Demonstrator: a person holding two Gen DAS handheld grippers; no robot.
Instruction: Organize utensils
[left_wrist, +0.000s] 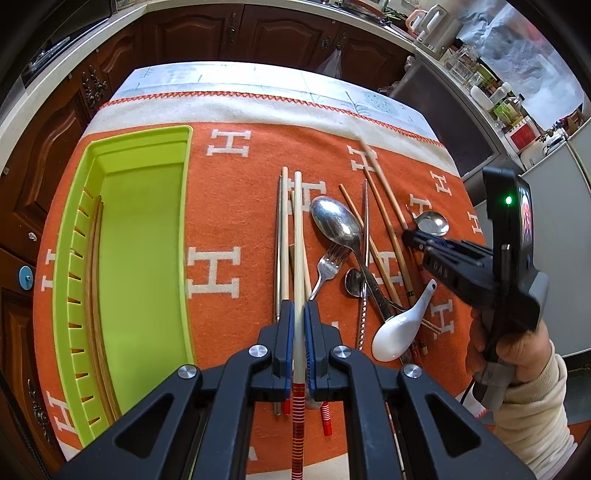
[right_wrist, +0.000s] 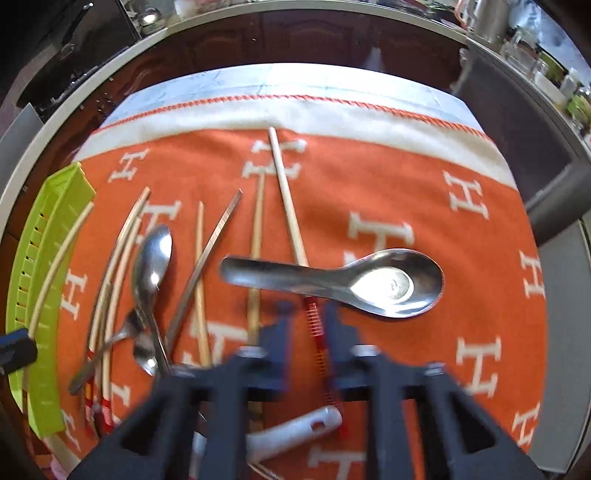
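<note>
Clamping a cream chopstick (left_wrist: 297, 236), your left gripper (left_wrist: 298, 334) has its blue pads (left_wrist: 287, 325) nearly together on the shaft; the stick's red-striped end runs back under the gripper, its tip pointing ahead. Left of it sits the green tray (left_wrist: 184, 236), with a couple of wooden chopsticks (left_wrist: 95, 280) along its slotted side. Just beside the held stick lie more cream chopsticks (left_wrist: 283, 236), and to its right a fork (left_wrist: 328, 267), a big steel spoon (left_wrist: 338, 221), a small spoon (left_wrist: 354, 282), a white ceramic spoon (left_wrist: 397, 334) and several brown chopsticks (left_wrist: 388, 229)

Your right gripper (right_wrist: 308, 321) is blurred, its fingers (right_wrist: 338, 325) a little apart on either side of a red-banded chopstick (right_wrist: 286, 192); you cannot tell whether they touch it. That stick runs ahead under the handle of a steel soup spoon (right_wrist: 388, 284), which lies crosswise just in front of the fingertips. In the left wrist view this gripper (left_wrist: 413, 236) shows from the side, held in your right hand (left_wrist: 517, 354), with a blurred chopstick (left_wrist: 373, 162) slanting up ahead of it

Writing: large white "H" letters repeat across the orange cloth (left_wrist: 236, 206); small raised letters on the right gripper's side cannot be read for sure
</note>
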